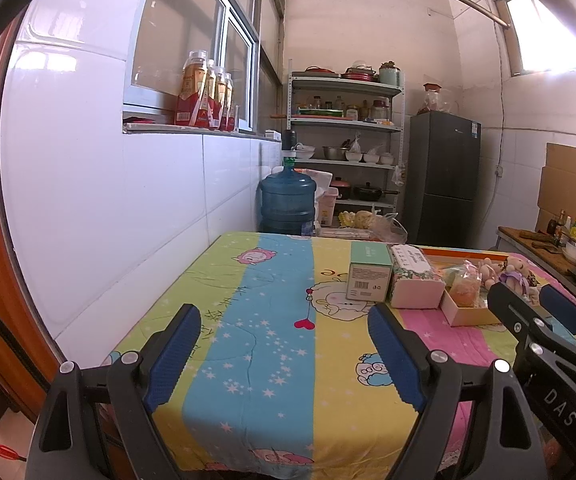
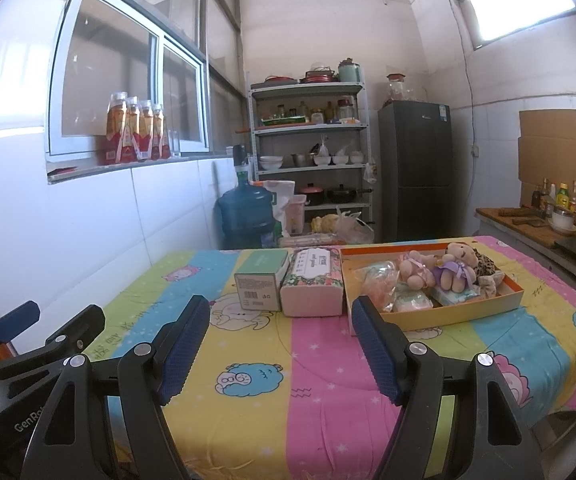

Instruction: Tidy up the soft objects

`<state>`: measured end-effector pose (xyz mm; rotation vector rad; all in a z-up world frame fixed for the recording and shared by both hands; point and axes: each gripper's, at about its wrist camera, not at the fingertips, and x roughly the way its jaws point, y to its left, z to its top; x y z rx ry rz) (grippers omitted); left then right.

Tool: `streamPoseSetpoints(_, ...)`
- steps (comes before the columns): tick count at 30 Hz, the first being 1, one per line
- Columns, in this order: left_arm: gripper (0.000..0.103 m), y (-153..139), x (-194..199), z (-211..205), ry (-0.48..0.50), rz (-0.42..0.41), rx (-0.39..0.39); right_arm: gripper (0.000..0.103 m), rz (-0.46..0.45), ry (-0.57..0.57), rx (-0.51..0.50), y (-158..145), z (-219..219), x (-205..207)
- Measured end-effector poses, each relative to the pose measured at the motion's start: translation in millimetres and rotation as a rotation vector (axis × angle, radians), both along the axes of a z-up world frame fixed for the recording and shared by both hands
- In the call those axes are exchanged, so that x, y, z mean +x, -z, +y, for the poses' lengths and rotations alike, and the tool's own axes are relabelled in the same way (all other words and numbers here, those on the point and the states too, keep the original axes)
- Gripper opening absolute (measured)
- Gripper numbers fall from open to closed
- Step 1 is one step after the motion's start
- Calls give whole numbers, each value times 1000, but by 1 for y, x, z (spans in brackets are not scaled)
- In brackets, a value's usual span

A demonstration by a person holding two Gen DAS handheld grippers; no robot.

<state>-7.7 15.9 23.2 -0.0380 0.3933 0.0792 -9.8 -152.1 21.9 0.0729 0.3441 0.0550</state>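
Observation:
On the cartoon-print cloth sits a shallow orange-rimmed box (image 2: pixel 515 294) holding two small plush bears (image 2: pixel 417 270) (image 2: pixel 457 270), a leopard-print soft item (image 2: pixel 485 264), a bagged orange item (image 2: pixel 379 284) and small packets. Left of it stand a flowered tissue pack (image 2: pixel 313 280) and a green carton (image 2: pixel 260 282). My right gripper (image 2: pixel 280 312) hovers open and empty, short of the tissue pack. My left gripper (image 1: pixel 284 320) is open and empty over the cloth's left part; the carton (image 1: pixel 369 276), tissue pack (image 1: pixel 415 280) and box (image 1: pixel 467 314) lie to its right.
The white tiled wall (image 1: pixel 108 200) runs along the table's left. Behind the table stand a blue water jug (image 2: pixel 246 212), a metal shelf with dishes (image 2: pixel 311 140) and a dark fridge (image 2: pixel 415 168). A counter with bottles (image 2: pixel 547 220) is at the right.

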Motion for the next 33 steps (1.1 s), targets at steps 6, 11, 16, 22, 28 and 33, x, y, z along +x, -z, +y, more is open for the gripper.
streamPoseSetpoints(6, 86, 0, 0, 0, -1, 1, 0, 75, 0, 1, 1, 0, 0, 0)
streamPoseSetpoints(11, 86, 0, 0, 0, 0, 1, -1, 75, 0, 1, -1, 0, 1, 0)
streamPoseSetpoints(16, 86, 0, -1, 0, 0, 0, -1, 75, -1, 1, -2, 0, 1, -1)
streamPoseSetpoints(22, 86, 0, 0, 0, 0, 0, 0, 75, -1, 1, -2, 0, -1, -2)
streamPoseSetpoints(28, 86, 0, -1, 0, 1, 1, -1, 75, -2, 1, -2, 0, -1, -2)
streamPoseSetpoints(33, 86, 1, -1, -2, 2, 1, 0, 75, -2, 1, -2, -1, -1, -2)
